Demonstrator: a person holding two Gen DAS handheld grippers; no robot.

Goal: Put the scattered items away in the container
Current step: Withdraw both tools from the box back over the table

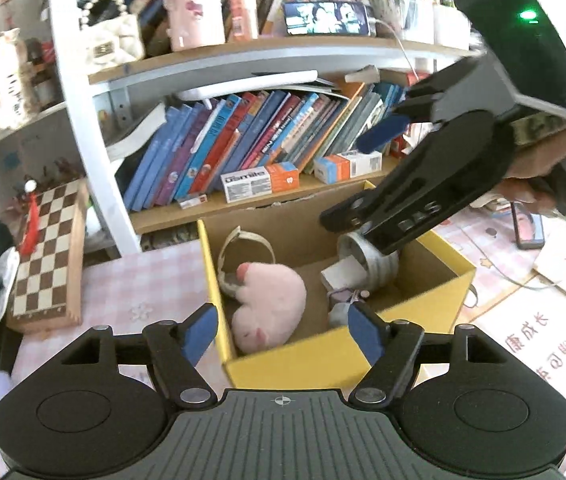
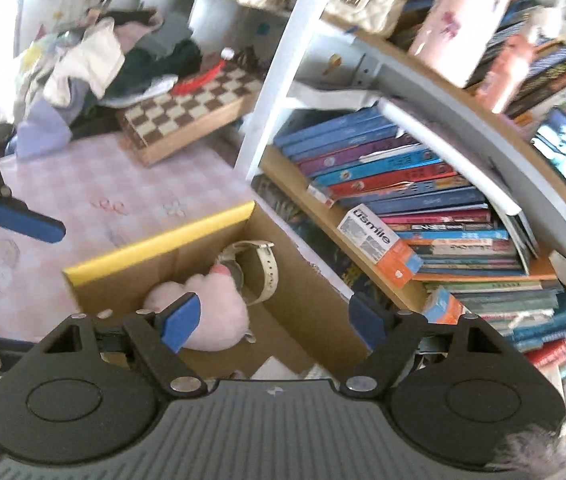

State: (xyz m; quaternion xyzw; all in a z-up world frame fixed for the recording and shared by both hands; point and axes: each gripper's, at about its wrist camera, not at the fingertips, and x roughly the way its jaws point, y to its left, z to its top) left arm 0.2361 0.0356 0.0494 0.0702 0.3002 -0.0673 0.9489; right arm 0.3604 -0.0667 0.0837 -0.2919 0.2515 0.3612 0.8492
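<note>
A cardboard box with yellow rims (image 1: 303,360) (image 2: 155,240) stands on the pink checked table. Inside lie a pink plush toy (image 1: 269,304) (image 2: 207,312), a white-strapped watch (image 1: 243,254) (image 2: 261,268), a grey-and-white striped item (image 1: 377,266) and a small grey thing (image 1: 341,306). My left gripper (image 1: 283,332) hovers open over the box's near wall, with nothing between its blue pads. My right gripper (image 1: 363,176) (image 2: 274,323) hangs open above the box's far right corner, also holding nothing. At the left edge of the right wrist view, one blue pad (image 2: 23,220) of the left gripper shows.
A bookshelf (image 1: 251,144) full of books rises right behind the box, with an orange-and-white toothpaste carton (image 1: 259,180) on its lowest board. A chessboard (image 1: 47,256) leans at the left beside piled clothes (image 2: 95,64). Papers (image 1: 531,344) and a phone (image 1: 529,232) lie to the right.
</note>
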